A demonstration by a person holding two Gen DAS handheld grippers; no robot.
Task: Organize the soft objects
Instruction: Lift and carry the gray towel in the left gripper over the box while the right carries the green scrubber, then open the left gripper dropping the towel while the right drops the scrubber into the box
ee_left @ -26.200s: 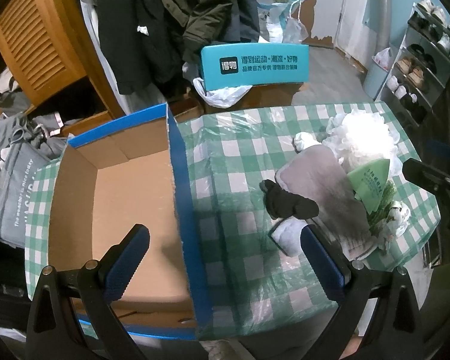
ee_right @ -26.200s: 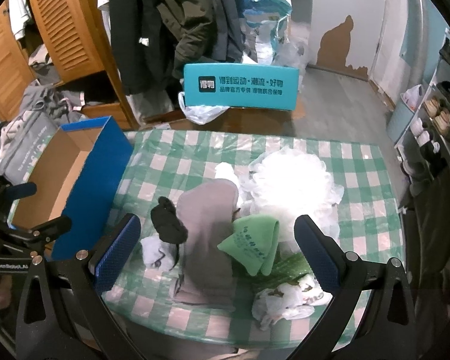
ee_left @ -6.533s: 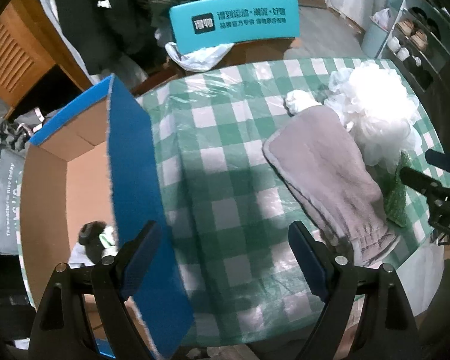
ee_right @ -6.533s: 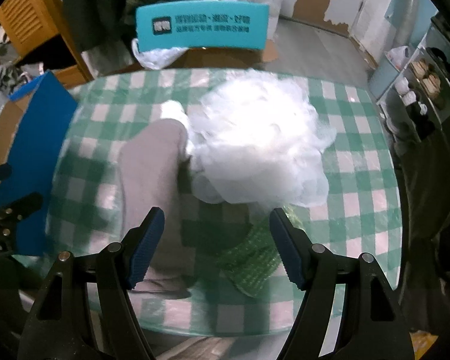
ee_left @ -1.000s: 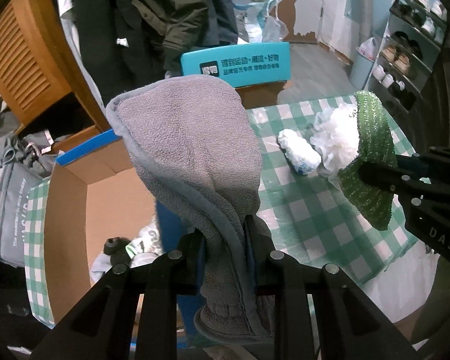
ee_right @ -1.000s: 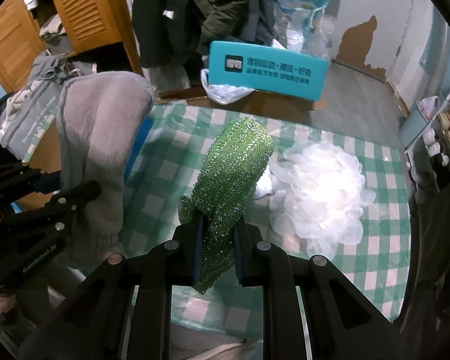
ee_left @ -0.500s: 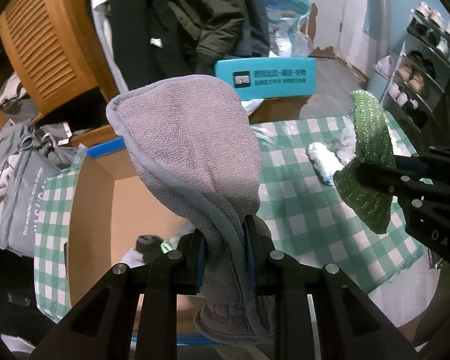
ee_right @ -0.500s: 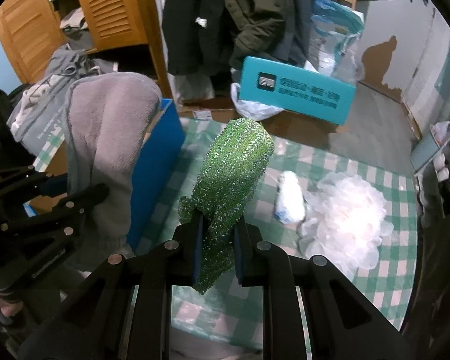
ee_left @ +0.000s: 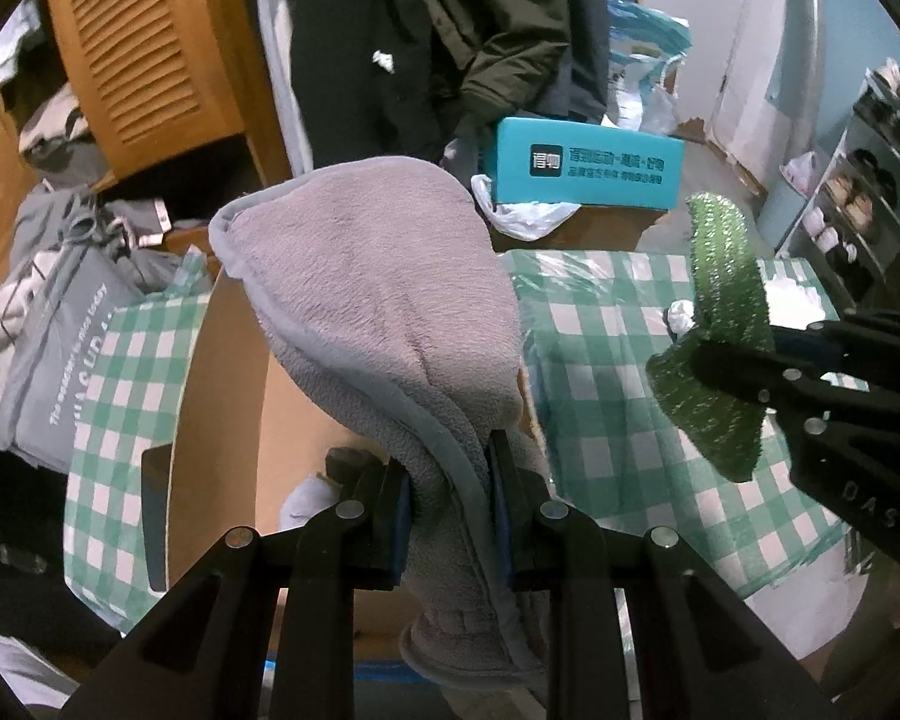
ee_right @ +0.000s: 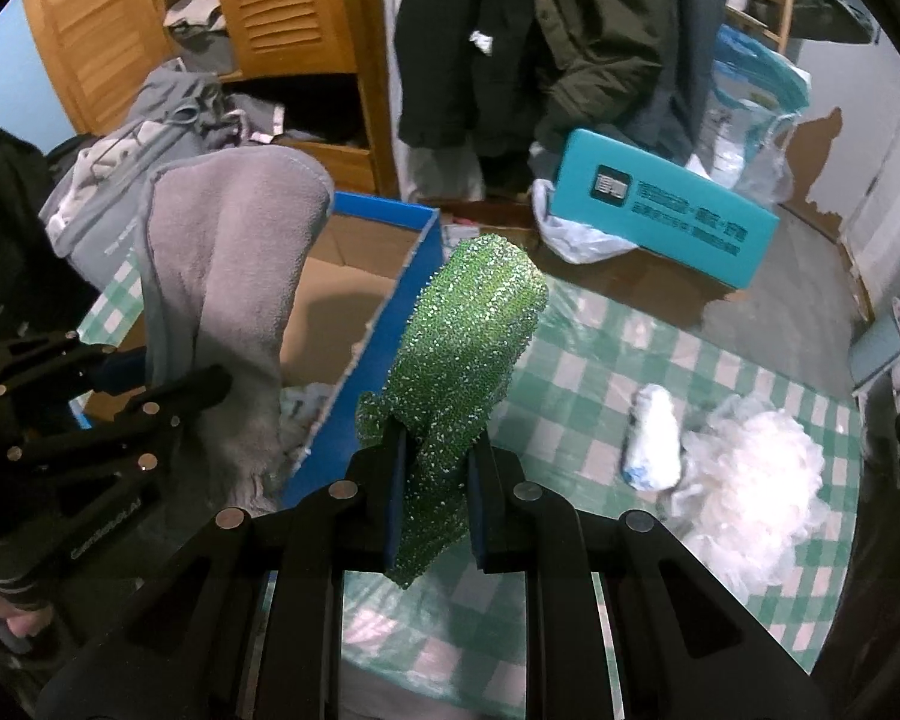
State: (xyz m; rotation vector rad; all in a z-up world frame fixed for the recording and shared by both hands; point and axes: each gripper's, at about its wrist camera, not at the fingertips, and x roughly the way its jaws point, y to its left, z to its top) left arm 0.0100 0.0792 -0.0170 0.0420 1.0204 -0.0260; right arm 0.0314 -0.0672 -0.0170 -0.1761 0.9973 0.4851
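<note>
Tongs [ee_left: 450, 501] on 1 grey mitt [ee_left: 378, 300], 1 green cloth [ee_right: 462, 360], 1 box [ee_right: 390, 312]

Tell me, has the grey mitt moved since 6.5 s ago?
Yes. The grey mitt left the checked table; the left tool holds it above the box.
</note>
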